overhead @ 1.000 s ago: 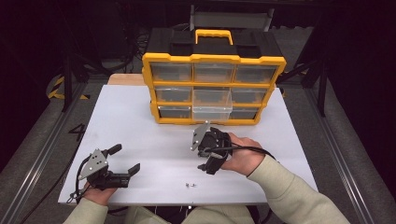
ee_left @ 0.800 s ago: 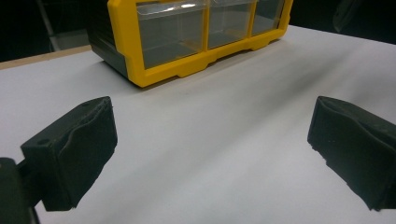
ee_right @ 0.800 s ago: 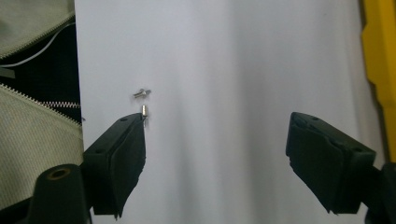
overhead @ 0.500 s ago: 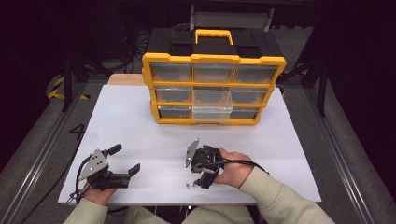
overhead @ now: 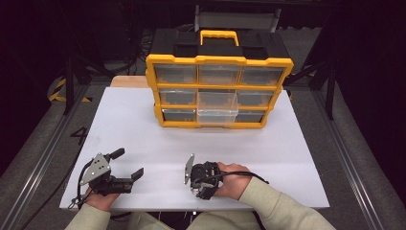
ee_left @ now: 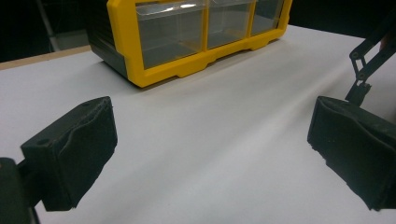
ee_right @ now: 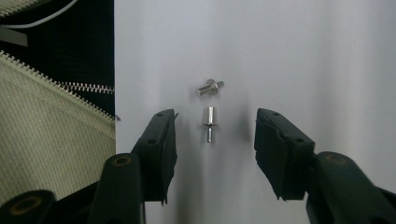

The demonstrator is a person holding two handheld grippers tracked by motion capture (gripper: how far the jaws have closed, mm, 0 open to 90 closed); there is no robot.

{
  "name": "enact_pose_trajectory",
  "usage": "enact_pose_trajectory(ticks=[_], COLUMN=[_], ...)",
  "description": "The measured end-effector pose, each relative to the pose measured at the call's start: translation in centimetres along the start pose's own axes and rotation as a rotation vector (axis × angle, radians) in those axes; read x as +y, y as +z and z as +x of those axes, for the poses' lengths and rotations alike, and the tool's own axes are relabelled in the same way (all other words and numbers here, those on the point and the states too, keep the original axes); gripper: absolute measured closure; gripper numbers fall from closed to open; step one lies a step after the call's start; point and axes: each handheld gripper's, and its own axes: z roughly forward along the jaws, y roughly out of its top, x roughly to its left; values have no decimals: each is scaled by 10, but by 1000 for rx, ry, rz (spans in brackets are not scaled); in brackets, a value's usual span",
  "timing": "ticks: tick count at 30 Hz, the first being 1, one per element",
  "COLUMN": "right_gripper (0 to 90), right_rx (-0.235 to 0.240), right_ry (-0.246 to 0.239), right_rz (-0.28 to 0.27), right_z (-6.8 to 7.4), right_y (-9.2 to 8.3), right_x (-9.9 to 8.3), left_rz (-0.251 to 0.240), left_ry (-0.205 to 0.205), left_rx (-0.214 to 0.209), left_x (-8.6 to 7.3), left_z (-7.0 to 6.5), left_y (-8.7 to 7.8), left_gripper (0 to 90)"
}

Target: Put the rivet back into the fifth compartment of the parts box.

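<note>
Table (overhead: pixel 143 124), white-topped, takes up most of the high view, with dark floor around it. At twelve o'clock on it stands a yellow-and-black drawer organizer (overhead: pixel 219 91) with a yellow carry handle on top and three rows of clear drawers; the middle drawer of the bottom row (overhead: pixel 218 111) is pulled out toward the person. In the left gripper view the cabinet's bottom row sits at twelve o'clock, well apart from the jaws.

At about seven o'clock on the table the left gripper (overhead: pixel 128 165) lies low in the person's hand, its jaws spread wide with bare tabletop between them and nothing held. At six o'clock, near the front edge, the right gripper (overhead: pixel 200 190) points down at the table in a hand with a pale sleeve (overhead: pixel 282 211). Its jaws have just been closing and now stand about half apart.

Between them, in the right gripper view, lies a small metal rivet (ee_right: pixel 209 121), its thin pin toward the camera; the pads (ee_right: pixel 161 149) are clear of it on both sides. A second rivet (ee_right: pixel 210 87) lies just beyond, at twelve o'clock from the first, crosswise to it.
</note>
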Motion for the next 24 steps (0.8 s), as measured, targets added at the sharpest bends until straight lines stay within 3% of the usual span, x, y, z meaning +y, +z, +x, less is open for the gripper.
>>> enact_pose_trajectory(ticks=[5, 11, 18, 24], right_gripper=[602, 814, 826, 827], right_rx=[10, 21, 22, 12], right_ry=[-2, -11, 1, 12], right_rz=[5, 14, 16, -2], right_z=[1, 2, 1, -3], right_y=[5, 4, 1, -18], right_x=[2, 4, 3, 2], left_rz=[-1, 0, -1, -2], left_ry=[-5, -9, -12, -11], left_rx=[-1, -3, -5, -3], left_x=[0, 0, 0, 0], left_z=[1, 1, 1, 0], left_y=[0, 0, 0, 1], left_gripper=[24, 24, 24, 24])
